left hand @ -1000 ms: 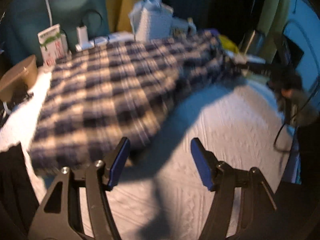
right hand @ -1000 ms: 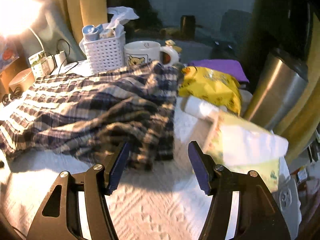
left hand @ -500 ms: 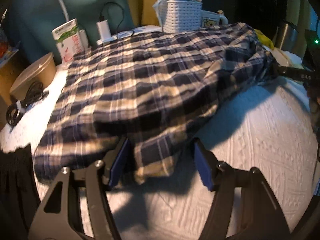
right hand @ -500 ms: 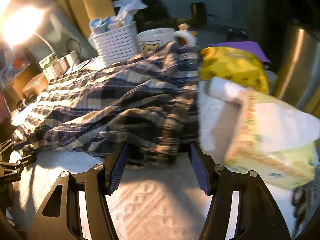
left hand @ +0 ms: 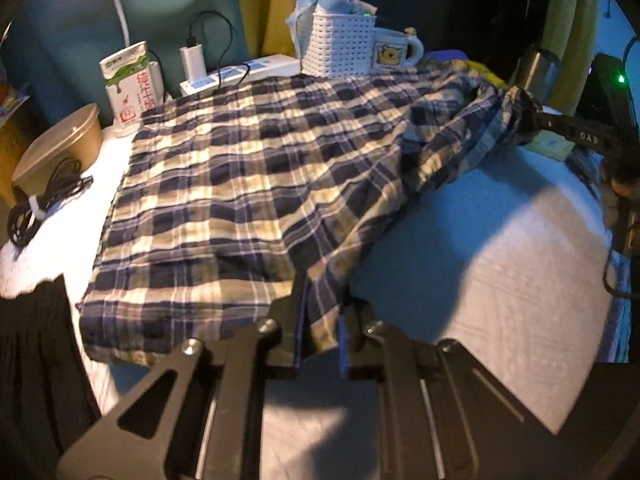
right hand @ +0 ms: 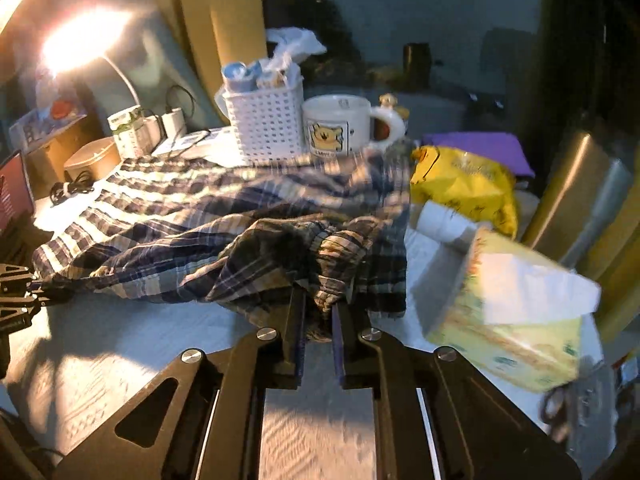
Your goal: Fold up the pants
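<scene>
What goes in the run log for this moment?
left gripper: closing on plaid pants hem | right gripper: closing on bunched edge | pants: unfolded

Tissue pack (right hand: 516,312) motion-blurred; pants (right hand: 224,232) hem hidden between fingers (right hand: 294,320); black fabric (left hand: 36,360) cut off left.

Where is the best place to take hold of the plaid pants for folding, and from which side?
Grip the near edge of the plaid pants, one gripper toward each end, coming from the near side. The cloth lies flat there with its edge free.
</scene>
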Demonstrator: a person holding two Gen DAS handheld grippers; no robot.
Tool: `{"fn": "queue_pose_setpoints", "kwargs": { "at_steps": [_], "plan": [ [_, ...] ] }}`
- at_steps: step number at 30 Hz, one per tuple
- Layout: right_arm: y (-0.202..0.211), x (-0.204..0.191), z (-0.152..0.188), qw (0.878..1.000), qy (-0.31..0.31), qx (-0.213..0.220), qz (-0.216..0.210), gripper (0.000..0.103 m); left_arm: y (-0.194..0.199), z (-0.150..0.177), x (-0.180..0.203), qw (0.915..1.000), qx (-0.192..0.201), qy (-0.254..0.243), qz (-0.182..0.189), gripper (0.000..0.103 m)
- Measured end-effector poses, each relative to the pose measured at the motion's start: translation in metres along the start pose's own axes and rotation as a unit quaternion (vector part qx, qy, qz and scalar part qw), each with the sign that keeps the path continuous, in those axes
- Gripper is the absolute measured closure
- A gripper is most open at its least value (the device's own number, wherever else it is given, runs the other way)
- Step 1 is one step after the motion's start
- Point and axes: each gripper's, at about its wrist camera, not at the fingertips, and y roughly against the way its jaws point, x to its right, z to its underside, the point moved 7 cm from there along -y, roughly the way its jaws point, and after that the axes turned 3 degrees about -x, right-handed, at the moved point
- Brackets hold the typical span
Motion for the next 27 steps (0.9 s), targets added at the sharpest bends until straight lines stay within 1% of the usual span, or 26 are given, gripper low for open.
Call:
{"fn": "queue_pose_setpoints", "kwargs": {
  "at_steps": [5, 8, 10, 11, 13, 15, 16, 17, 18, 19, 20, 21, 23, 24, 25, 26, 27],
  "plan": [
    [0.026, -0.001, 0.012, 1.0, 0.014, -0.001, 0.007, 0.091, 0.02, 0.015, 0.002, 0.9999, 0.0, 0.006, 0.012, 0.091],
    [0.035, 0.0, 0.028, 1.0, 0.016, -0.01, 0.008, 0.091, 0.016, 0.031, 0.003, 0.9997, -0.017, 0.009, 0.012, 0.091],
    [0.031, 0.006, 0.046, 0.999, 0.015, -0.03, 0.015, 0.091, 0.012, 0.045, 0.003, 0.9991, -0.036, 0.016, 0.016, 0.09],
    [0.027, 0.008, 0.054, 0.999, 0.016, -0.04, 0.02, 0.091, 0.013, 0.05, 0.002, 0.999, -0.038, 0.017, 0.017, 0.089],
    [0.012, 0.015, 0.08, 0.996, 0.015, -0.079, 0.029, 0.091, 0.018, 0.054, 0.0, 0.9986, -0.044, 0.018, 0.024, 0.089],
    [0.012, 0.015, 0.09, 0.996, 0.012, -0.08, 0.03, 0.09, 0.022, 0.059, -0.003, 0.9977, -0.057, 0.015, 0.033, 0.088],
    [0.015, 0.015, 0.091, 0.996, 0.011, -0.079, 0.029, 0.088, 0.026, 0.061, -0.005, 0.9969, -0.063, 0.019, 0.042, 0.088],
    [0.016, 0.015, 0.092, 0.996, 0.01, -0.083, 0.028, 0.081, 0.034, 0.062, -0.01, 0.9962, -0.066, 0.027, 0.05, 0.087],
    [0.018, 0.017, 0.093, 0.996, 0.011, -0.087, 0.03, 0.072, 0.037, 0.063, -0.014, 0.9962, -0.066, 0.031, 0.048, 0.087],
    [0.021, 0.02, 0.092, 0.995, 0.008, -0.089, 0.033, 0.066, 0.043, 0.063, -0.022, 0.9964, -0.063, 0.039, 0.042, 0.086],
    [0.025, 0.023, 0.091, 0.996, 0.005, -0.086, 0.034, 0.065, 0.048, 0.063, -0.031, 0.9965, -0.059, 0.047, 0.036, 0.085],
    [0.034, 0.024, 0.089, 0.997, 0.004, -0.075, 0.026, 0.065, 0.054, 0.061, -0.04, 0.9964, -0.052, 0.059, 0.031, 0.084],
    [0.05, 0.022, 0.085, 0.998, 0.002, -0.056, 0.01, 0.062, 0.065, 0.054, -0.059, 0.9956, -0.028, 0.085, 0.029, 0.082],
    [0.059, 0.022, 0.079, 0.999, 0.0, -0.043, 0.006, 0.062, 0.069, 0.046, -0.07, 0.9949, -0.011, 0.096, 0.028, 0.08],
    [0.067, 0.02, 0.073, 1.0, -0.004, -0.027, 0.0, 0.06, 0.07, 0.041, -0.073, 0.995, -0.003, 0.097, 0.025, 0.079],
    [0.071, 0.019, 0.068, 1.0, -0.007, -0.017, -0.006, 0.059, 0.069, 0.035, -0.076, 0.9955, 0.003, 0.092, 0.02, 0.075],
    [0.075, 0.014, 0.06, 1.0, -0.013, -0.001, -0.017, 0.058, 0.064, 0.025, -0.078, 0.9966, 0.011, 0.081, 0.011, 0.072]
  ]
}}
